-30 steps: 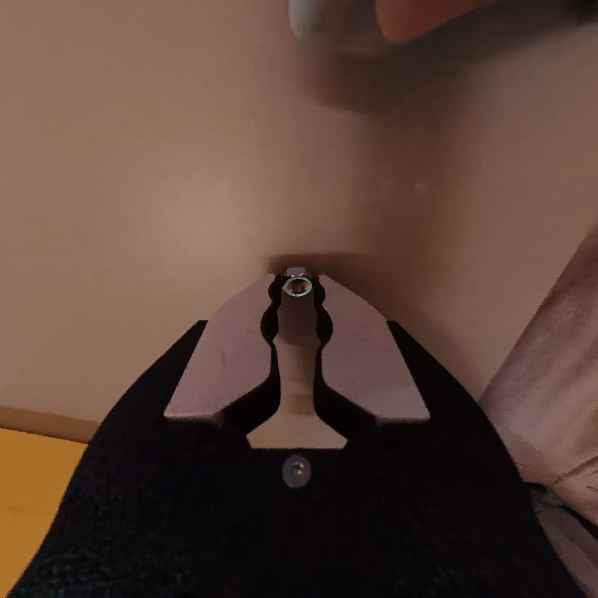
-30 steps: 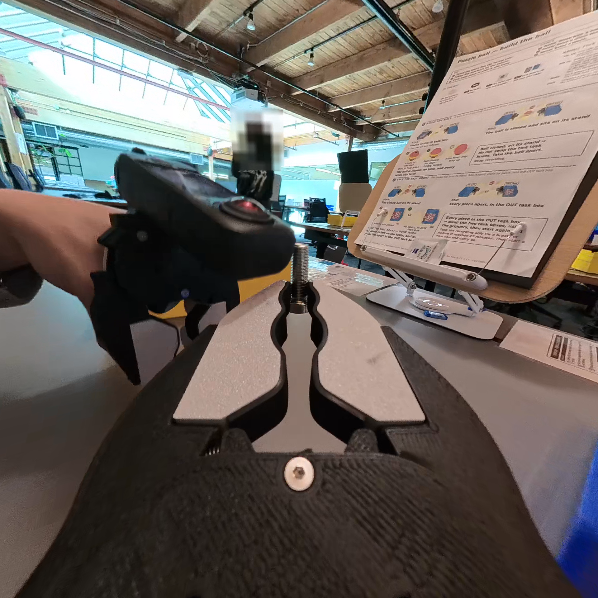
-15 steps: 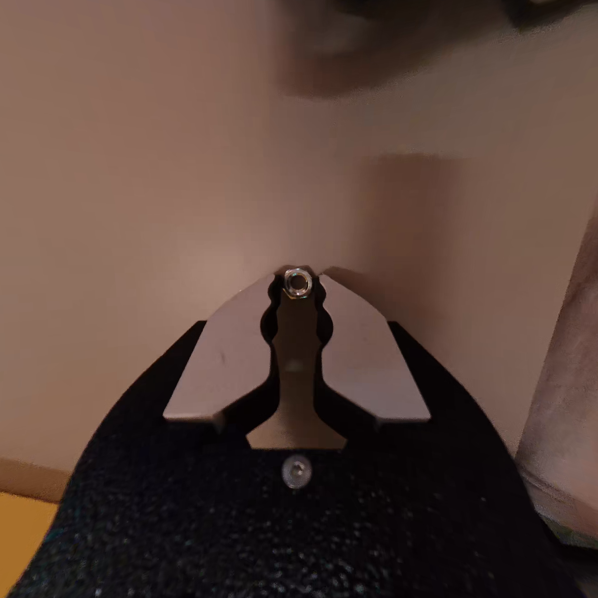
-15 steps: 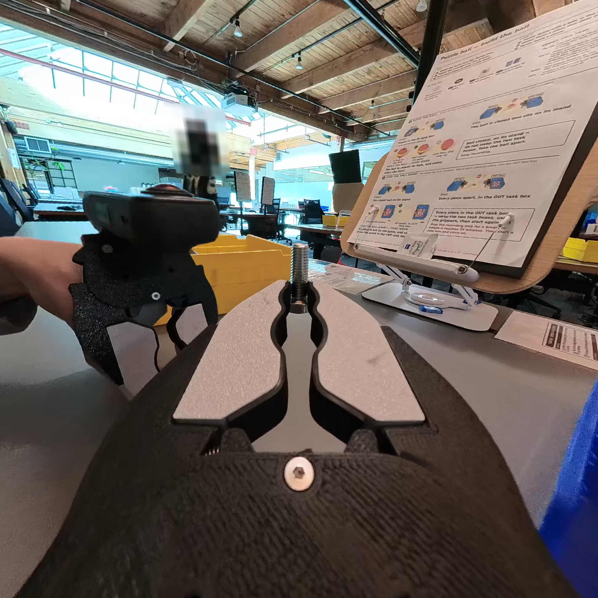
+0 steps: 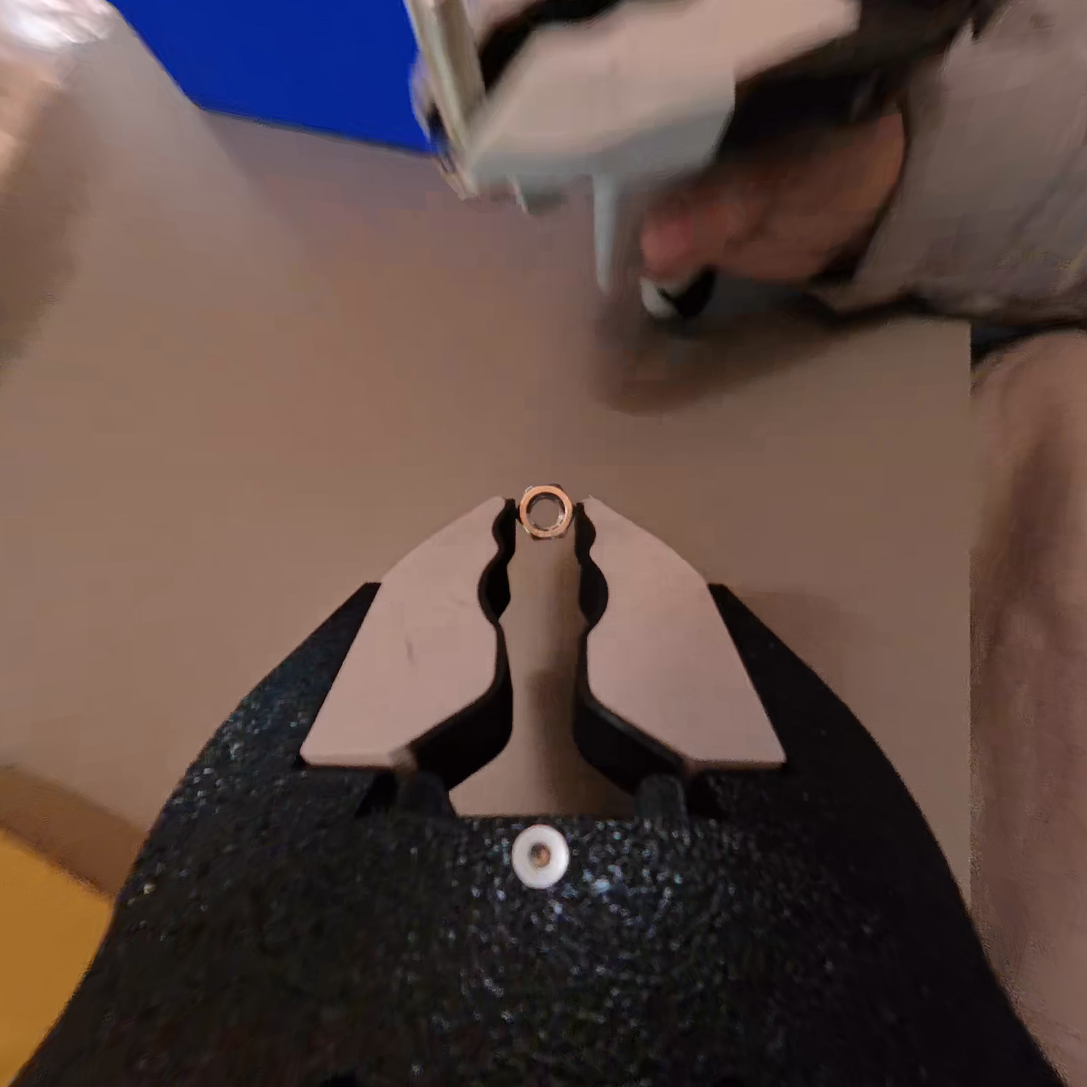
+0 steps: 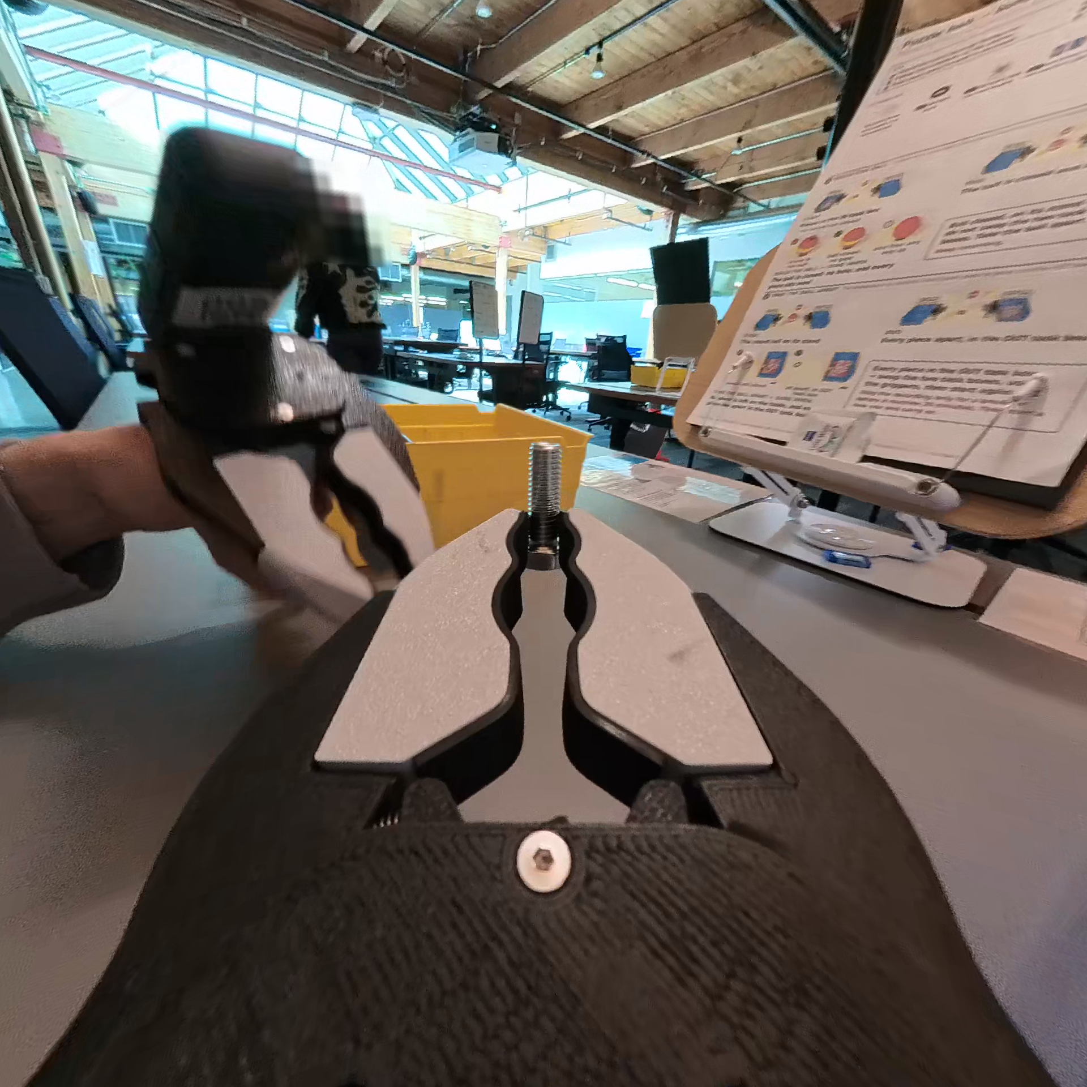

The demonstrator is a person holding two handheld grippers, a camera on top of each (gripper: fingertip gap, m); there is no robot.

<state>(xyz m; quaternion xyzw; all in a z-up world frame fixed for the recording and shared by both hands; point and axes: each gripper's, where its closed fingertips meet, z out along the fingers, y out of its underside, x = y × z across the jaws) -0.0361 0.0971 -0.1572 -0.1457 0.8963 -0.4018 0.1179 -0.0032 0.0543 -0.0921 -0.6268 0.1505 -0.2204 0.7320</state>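
Left gripper [image 5: 546, 513] first: its two tips are clamped on a small metal nut [image 5: 546, 512], one pad on each side, the nut's hole facing straight up at the camera. Beneath it, only plain grey table [image 5: 294, 382]. It is pointed downward over the tabletop.

Across to the right gripper [image 6: 544, 532]: closed on a threaded steel bolt [image 6: 545, 482], gripped low on the shank just above the head, thread standing upright and clear above the fingertips. Steady hold, by the look of it.

Outward now. From the right wrist view the left gripper sits off to the left, blurred, a hand [image 6: 88, 500] behind it, well apart from the bolt. Behind the bolt stands a yellow bin [image 6: 470, 464]; to the right, a printed sheet on a wooden stand [image 6: 882, 294]. From the left wrist view, a blue box [image 5: 282, 64] lies at the far edge, beside the blurred right gripper.

So: nut in one claw, bolt in the other, the two not touching.
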